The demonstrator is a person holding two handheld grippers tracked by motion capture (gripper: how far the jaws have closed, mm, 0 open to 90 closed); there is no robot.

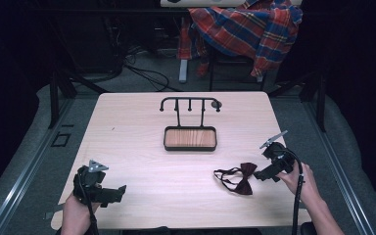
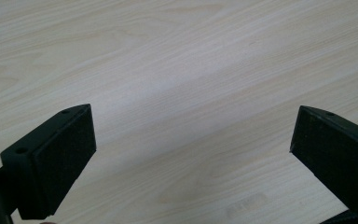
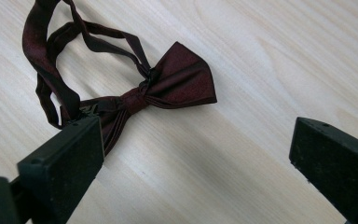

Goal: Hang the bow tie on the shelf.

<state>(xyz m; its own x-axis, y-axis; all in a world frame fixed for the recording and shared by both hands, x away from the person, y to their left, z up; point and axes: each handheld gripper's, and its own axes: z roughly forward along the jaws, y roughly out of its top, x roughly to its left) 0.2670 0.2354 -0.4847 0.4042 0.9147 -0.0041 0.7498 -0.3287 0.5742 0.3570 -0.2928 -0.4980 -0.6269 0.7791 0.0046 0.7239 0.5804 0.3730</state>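
A pale wood-grain table (image 1: 142, 161) is seen from above, smooth and matte, with rounded corners. At about 7 o'clock on it, the left gripper (image 1: 120, 191) is held low over the near edge, chunky black plastic with a grey three-cornered plate on top. In the left gripper view its two blocky, flat-faced jaws are spread wide, with nothing but bare tabletop between them, so it's slack and empty.

Over at roughly 4 o'clock, the right gripper (image 1: 258, 175) is held by a hand (image 1: 301, 178), cable trailing back along the forearm. In the right gripper view (image 3: 191, 158) its jaws are also parted wide and nothing is clamped. A dark maroon bow tie (image 1: 242, 178) is laid flat on the table just ahead of it, silky with a slight sheen, pleated into a knot at the middle, a thin matching strap looped off one side. One wing of the bow (image 3: 168, 84) is partly hidden behind the left-hand jaw in that view; whether the jaw actually touches the fabric can't be told.

Further out, near 12 o'clock, a black wire stand (image 1: 190, 125) is set, a wood-lined tray at its base and a hooked rail on top. Beyond the table, a red-and-blue plaid shirt (image 1: 247, 27) is draped over a chair
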